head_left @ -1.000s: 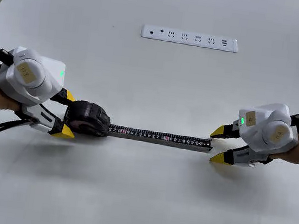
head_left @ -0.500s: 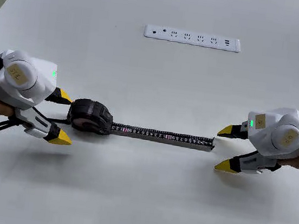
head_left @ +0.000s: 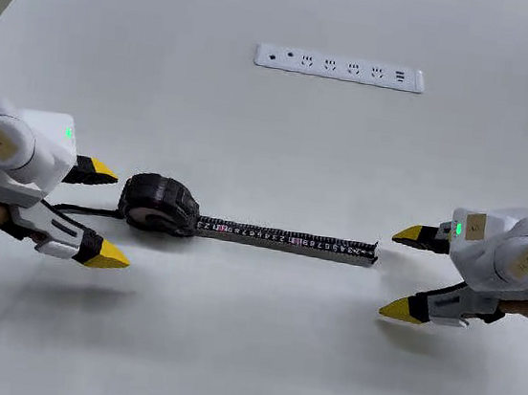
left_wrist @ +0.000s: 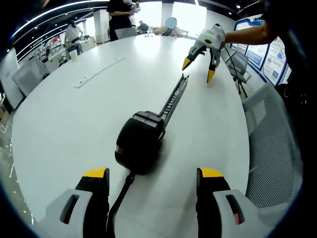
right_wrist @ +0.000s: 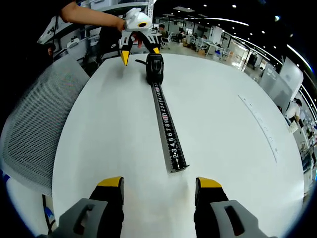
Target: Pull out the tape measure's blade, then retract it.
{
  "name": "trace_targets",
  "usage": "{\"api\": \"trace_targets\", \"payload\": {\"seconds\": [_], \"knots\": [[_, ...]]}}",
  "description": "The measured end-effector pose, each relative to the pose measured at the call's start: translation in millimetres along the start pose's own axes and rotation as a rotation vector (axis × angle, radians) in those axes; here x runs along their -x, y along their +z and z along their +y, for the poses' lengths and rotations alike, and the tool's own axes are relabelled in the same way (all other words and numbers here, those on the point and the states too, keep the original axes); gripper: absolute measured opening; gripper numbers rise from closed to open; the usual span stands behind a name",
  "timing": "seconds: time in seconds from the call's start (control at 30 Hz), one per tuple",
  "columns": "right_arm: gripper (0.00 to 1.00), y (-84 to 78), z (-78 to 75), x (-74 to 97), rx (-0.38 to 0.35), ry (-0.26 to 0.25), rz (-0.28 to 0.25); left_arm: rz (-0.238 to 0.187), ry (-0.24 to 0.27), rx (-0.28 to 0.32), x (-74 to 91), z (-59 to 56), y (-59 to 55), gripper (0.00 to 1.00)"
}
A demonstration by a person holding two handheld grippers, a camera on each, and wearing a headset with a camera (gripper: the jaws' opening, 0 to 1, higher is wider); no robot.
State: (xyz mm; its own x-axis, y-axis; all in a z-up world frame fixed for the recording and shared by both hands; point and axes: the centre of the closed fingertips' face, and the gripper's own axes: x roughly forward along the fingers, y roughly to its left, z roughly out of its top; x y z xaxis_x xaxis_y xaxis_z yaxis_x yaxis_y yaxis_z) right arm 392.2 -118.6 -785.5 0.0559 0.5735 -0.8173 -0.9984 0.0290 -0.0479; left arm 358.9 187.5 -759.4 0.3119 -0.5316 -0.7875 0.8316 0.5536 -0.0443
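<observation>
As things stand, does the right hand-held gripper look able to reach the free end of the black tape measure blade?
Probably yes: the right hand-held gripper is open and faces the black tape measure blade end-on, with bare white table between.

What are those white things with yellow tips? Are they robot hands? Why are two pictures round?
No robot here: a person holds a white pinching tool, called a gripper, in each hand. The left gripper and right gripper are both open and hold nothing. The rectangular picture comes from a camera on the person's head, looking down. The round ones come from cameras riding on each gripper, looking out between its jaws. On the white table lies a black tape measure with its blade pulled out. A power strip lies farther back.
</observation>
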Motion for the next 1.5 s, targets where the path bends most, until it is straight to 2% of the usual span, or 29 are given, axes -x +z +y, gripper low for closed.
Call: {"api": "trace_targets", "payload": {"seconds": [0.1,0.3,0.73,1.0,1.13,1.5], "knots": [[0.58,0.4,3.1,-0.3,-0.027,-0.012,-0.013,-0.021,0.012,0.021,2.1,-3.2,-1.2,0.7],[0.62,0.2,12.3,-0.2,-0.065,-0.026,-0.022,-0.034,0.032,0.052,4.5,-10.2,-7.9,0.73],[0.71,8.3,24.7,2.5,-0.186,-0.088,-0.08,-0.119,0.082,0.142,5.8,-25.2,-3.1,0.79],[0.78,8.5,32.3,2.0,-0.262,-0.123,-0.099,-0.167,0.135,0.201,4.4,-32.1,-1.0,0.82],[0.8,13.2,35.2,3.0,-0.283,-0.145,-0.122,-0.173,0.151,0.224,4.9,-36.4,-2.4,0.83],[0.86,20.8,38.3,3.6,-0.347,-0.201,-0.164,-0.233,0.212,0.286,9.5,-46.1,3.0,0.88]]}}
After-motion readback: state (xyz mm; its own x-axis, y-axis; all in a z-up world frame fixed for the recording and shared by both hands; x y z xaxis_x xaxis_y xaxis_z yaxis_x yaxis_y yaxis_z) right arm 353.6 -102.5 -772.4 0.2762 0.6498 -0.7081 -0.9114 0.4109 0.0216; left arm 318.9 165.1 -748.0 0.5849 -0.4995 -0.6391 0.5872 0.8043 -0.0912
